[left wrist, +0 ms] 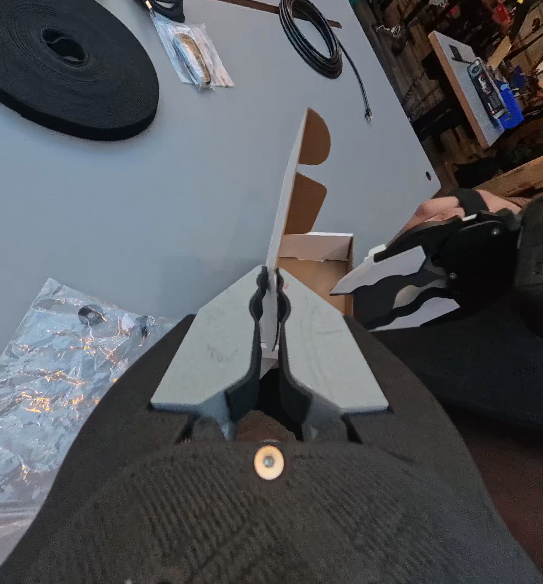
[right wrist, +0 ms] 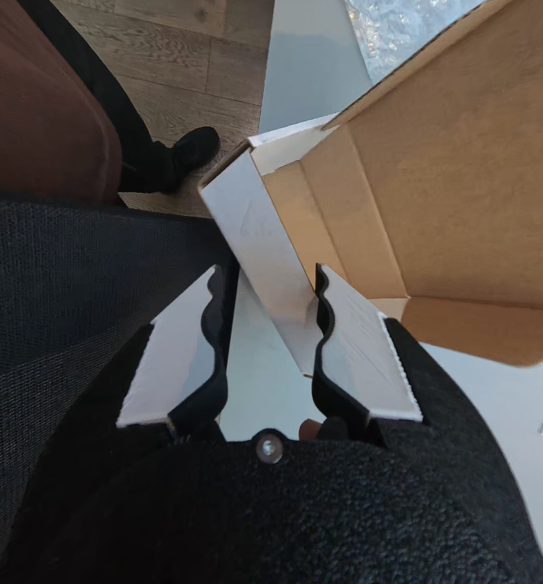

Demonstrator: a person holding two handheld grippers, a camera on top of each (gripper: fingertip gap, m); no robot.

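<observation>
A small cardboard box, white outside and brown inside, lies open on the grey table (left wrist: 137, 196). My left gripper (left wrist: 269, 278) is shut on the box's raised lid (left wrist: 287, 196), which stands upright with its brown flaps to the right. The box's body (left wrist: 319, 262) sits just right of it. My right gripper (right wrist: 266, 271) is open, its fingers on either side of the box's white side wall (right wrist: 263, 252), one finger inside the box (right wrist: 453, 205). The right gripper also shows in the left wrist view (left wrist: 355, 303), open at the box's near corner.
A big roll of black strap (left wrist: 58, 63), a clear bag with a small part (left wrist: 194, 53) and a coiled black cable (left wrist: 311, 41) lie at the far side. A crinkled plastic bag (left wrist: 52, 379) lies at the left. A person's legs and shoe (right wrist: 194, 148) are beside the table edge. My right fingertips sit around 15 centimetres from my left ones. It is some 35 centimetres from my left tips to the big roll of black strap (left wrist: 58, 63).
</observation>
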